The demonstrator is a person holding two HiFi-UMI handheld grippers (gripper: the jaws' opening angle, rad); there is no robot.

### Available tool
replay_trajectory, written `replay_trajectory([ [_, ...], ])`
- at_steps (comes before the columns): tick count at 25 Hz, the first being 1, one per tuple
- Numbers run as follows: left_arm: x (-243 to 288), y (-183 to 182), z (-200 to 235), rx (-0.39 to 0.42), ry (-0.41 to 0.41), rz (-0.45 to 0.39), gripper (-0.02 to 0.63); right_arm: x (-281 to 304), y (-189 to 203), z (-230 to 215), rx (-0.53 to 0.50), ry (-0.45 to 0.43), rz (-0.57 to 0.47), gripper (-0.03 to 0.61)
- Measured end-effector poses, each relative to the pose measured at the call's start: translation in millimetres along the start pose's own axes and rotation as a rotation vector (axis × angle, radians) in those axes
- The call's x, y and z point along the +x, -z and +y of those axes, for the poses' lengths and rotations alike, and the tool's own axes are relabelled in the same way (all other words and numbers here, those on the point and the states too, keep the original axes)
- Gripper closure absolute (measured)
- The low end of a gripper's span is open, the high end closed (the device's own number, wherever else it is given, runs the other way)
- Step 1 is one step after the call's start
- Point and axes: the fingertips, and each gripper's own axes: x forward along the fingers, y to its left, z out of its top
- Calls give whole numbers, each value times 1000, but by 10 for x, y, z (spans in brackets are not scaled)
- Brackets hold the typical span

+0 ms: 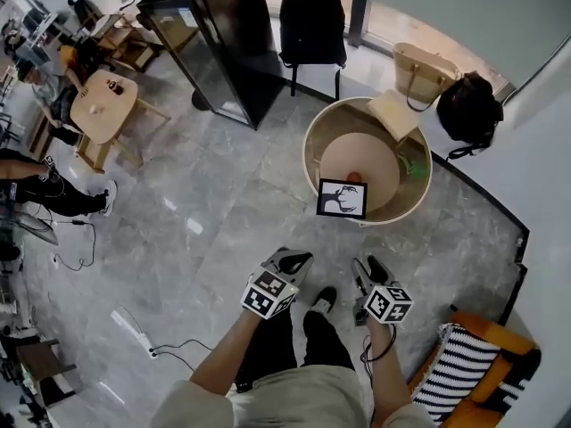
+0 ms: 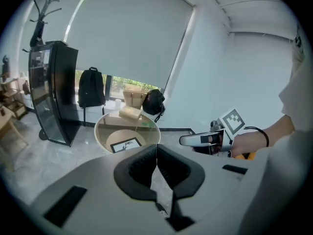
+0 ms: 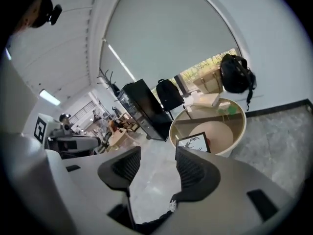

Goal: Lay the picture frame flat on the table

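Note:
The picture frame (image 1: 342,199) is black with a white antler print. It stands propped at the near edge of the round glass-topped table (image 1: 312,141), face toward me. It also shows in the left gripper view as the frame (image 2: 125,145) and in the right gripper view as the frame (image 3: 194,142). My left gripper (image 1: 292,261) hangs over the floor well short of the table, jaws shut on nothing. My right gripper (image 1: 367,269) is beside it, open and empty. Each gripper's own view shows its jaws: left gripper (image 2: 156,153), right gripper (image 3: 157,163).
A tan box (image 1: 395,114), a green item (image 1: 412,163) and a small red thing (image 1: 354,177) lie on the table. Behind it are a tan bag (image 1: 421,71), a black bag (image 1: 468,110) and a backpack (image 1: 312,20). A black cabinet (image 1: 210,38) stands far left, a striped cushion (image 1: 468,373) near right.

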Motion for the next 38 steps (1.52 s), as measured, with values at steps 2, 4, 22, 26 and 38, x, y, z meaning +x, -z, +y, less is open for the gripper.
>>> replay_trajectory([
  [2, -260, -106, -54, 1, -30, -22, 592, -99, -62, 261, -92, -6, 13, 327],
  [4, -467, -170, -109, -11, -57, -49, 592, -216, -88, 514, -178, -29, 21, 332],
  [22, -713, -231, -394, -3, -159, -98, 592, -760, -58, 831, -324, -20, 8, 524],
  [26, -675, -264, -359, -8, -175, -108, 592, -783, -97, 804, -328, -5, 4, 540],
  [38, -529, -172, -536, -20, -164, -83, 592, -874, -1, 684, -301, 8, 17, 545],
])
